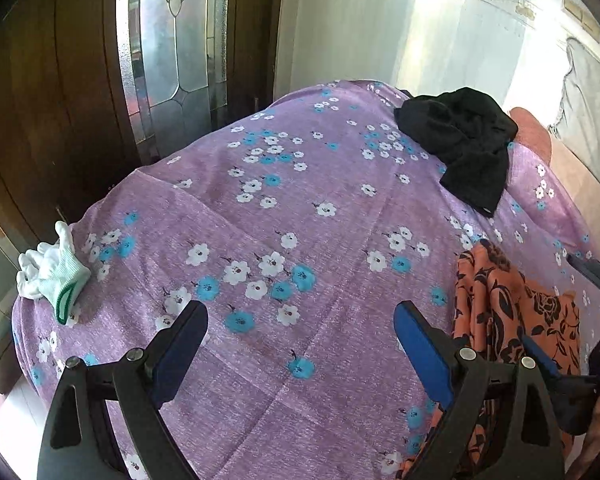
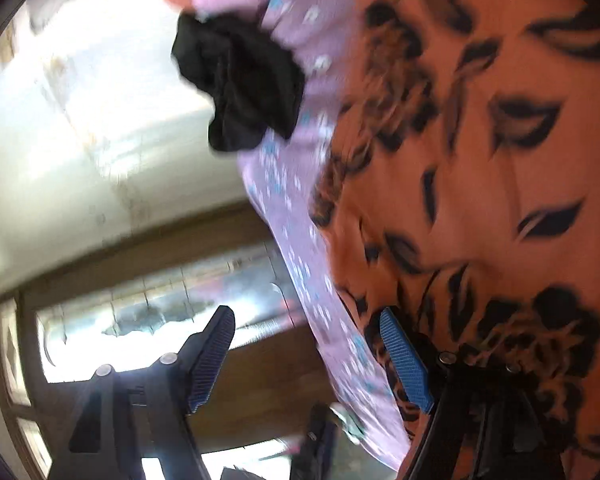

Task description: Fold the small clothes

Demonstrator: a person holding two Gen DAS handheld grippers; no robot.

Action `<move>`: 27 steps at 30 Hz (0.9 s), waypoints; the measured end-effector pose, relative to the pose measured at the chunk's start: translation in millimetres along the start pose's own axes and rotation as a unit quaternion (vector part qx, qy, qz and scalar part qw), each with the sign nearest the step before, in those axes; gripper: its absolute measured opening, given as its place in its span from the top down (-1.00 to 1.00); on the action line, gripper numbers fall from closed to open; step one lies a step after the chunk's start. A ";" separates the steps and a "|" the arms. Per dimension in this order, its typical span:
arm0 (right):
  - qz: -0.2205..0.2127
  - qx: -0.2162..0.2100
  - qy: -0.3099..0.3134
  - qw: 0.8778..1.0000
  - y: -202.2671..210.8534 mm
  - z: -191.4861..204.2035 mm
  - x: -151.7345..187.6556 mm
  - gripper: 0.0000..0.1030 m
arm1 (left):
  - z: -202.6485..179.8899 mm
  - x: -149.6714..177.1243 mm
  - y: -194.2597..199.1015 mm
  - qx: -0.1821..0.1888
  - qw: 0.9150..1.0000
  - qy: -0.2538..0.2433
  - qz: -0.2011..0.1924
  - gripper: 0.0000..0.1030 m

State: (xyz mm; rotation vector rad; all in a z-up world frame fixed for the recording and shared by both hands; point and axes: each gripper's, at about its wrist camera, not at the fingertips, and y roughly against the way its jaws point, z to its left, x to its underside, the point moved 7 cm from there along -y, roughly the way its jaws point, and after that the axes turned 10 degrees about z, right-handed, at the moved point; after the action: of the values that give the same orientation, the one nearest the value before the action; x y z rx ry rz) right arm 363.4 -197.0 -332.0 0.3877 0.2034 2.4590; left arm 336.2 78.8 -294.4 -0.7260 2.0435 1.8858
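Left gripper (image 1: 300,344) jaws wide, empty, above the purple floral bedsheet (image 1: 320,208). Orange floral garment (image 1: 512,312) lies at 3 o'clock, long axis toward 12. Right gripper (image 2: 304,360), jaws apart, nothing pinched, is nearer, one pad beside the cloth.

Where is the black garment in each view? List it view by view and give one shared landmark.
Left wrist: black garment lies upper right, on the far part of the purple sheet.
Right wrist: black garment sits upper centre-left, at the sheet's edge, blurred.
Shared landmark: the orange floral cloth.
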 end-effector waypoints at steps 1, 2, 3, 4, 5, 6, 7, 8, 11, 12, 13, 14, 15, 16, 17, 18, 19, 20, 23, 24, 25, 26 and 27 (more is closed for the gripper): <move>-0.005 0.005 0.021 1.000 7.6 4.6 2.1 -0.51 | -0.9 0.6 3.0 0.007 1.000 -0.001 -0.001 -0.83; -0.015 0.014 0.045 0.999 19.5 10.6 3.9 -0.51 | -4.7 1.2 4.9 0.018 1.000 -0.003 -0.002 -0.83; -0.028 0.024 0.066 0.997 34.1 15.1 5.1 -0.51 | -10.5 2.2 7.1 0.032 0.999 -0.009 -0.003 -0.83; -0.042 0.033 0.085 0.995 49.9 18.3 6.0 -0.51 | -16.8 3.6 8.9 0.045 0.999 -0.016 -0.003 -0.83; -0.053 0.041 0.099 0.993 61.4 20.3 5.9 -0.51 | -26.8 6.1 11.3 0.065 0.997 -0.029 -0.001 -0.83; -0.067 0.058 0.119 0.989 76.4 21.5 6.7 -0.51 | -37.7 9.8 14.1 0.088 0.995 -0.043 0.003 -0.83; -0.078 0.081 0.141 0.984 91.8 20.6 10.9 -0.51 | -46.4 13.7 17.1 0.109 0.993 -0.053 0.009 -0.83; -0.083 0.104 0.161 0.978 102.2 18.6 16.8 -0.49 | -55.6 18.4 21.6 0.131 0.989 -0.063 0.014 -0.83; -0.090 0.182 0.216 0.955 127.6 5.0 32.3 -0.16 | -83.5 40.5 46.3 0.181 0.978 -0.099 0.011 -0.83; -0.089 0.206 0.226 0.948 133.8 -3.8 38.2 -0.02 | -93.1 50.7 54.5 0.189 0.975 -0.113 0.008 -0.83; -0.088 0.223 0.230 0.943 138.6 -14.3 43.7 0.21 | -103.6 61.3 60.7 0.194 0.973 -0.126 0.006 -0.83; -0.087 0.232 0.230 0.941 142.0 -22.1 46.4 0.26 | -114.4 71.1 62.6 0.188 0.971 -0.145 0.004 -0.83; -0.086 0.242 0.228 0.939 144.8 -32.5 49.9 0.26 | -125.5 79.9 58.8 0.159 0.972 -0.174 0.002 -0.83; -0.082 0.251 0.228 0.937 144.3 -42.4 52.8 0.29 | -133.2 86.9 51.2 0.111 0.972 -0.205 -0.001 -0.83; -0.080 0.255 0.229 0.936 143.4 -49.8 51.9 0.33 | -137.5 91.5 39.9 0.060 0.971 -0.233 -0.002 -0.83; -0.078 0.256 0.229 0.936 144.6 -55.0 55.1 0.33 | -139.4 94.8 28.8 0.020 0.968 -0.251 0.002 -0.83; -0.074 0.252 0.220 0.939 139.9 -62.3 54.6 0.33 | -138.9 96.8 13.7 -0.009 0.966 -0.259 0.015 -0.83; -0.068 0.245 0.214 0.943 138.3 -69.2 56.2 0.33 | -136.3 96.3 0.9 -0.005 0.968 -0.249 0.037 -0.83; -0.049 0.232 0.205 0.950 124.9 -75.5 56.0 0.33 | -125.3 83.8 -21.3 0.022 0.979 -0.194 0.064 -0.87; -0.047 0.234 0.205 0.949 122.8 -75.9 54.2 0.33 | -124.7 78.7 -27.3 0.022 0.980 -0.190 0.062 -0.87; -0.044 0.237 0.203 0.949 121.4 -75.7 51.4 0.38 | -125.7 77.1 -29.4 0.020 0.979 -0.193 0.058 -0.87; -0.039 0.239 0.199 0.949 120.8 -76.0 50.3 0.43 | -128.3 76.1 -30.8 0.013 0.979 -0.199 0.048 -0.87; -0.032 0.239 0.196 0.950 121.1 -75.7 50.0 0.43 | -130.6 75.8 -30.7 0.003 0.978 -0.207 0.035 -0.89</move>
State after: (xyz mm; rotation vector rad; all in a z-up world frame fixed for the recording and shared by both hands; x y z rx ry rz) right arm 232.2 -265.6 -363.5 0.0793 0.9738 2.3801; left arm 306.7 -64.1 -344.0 -0.2296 1.8263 1.8745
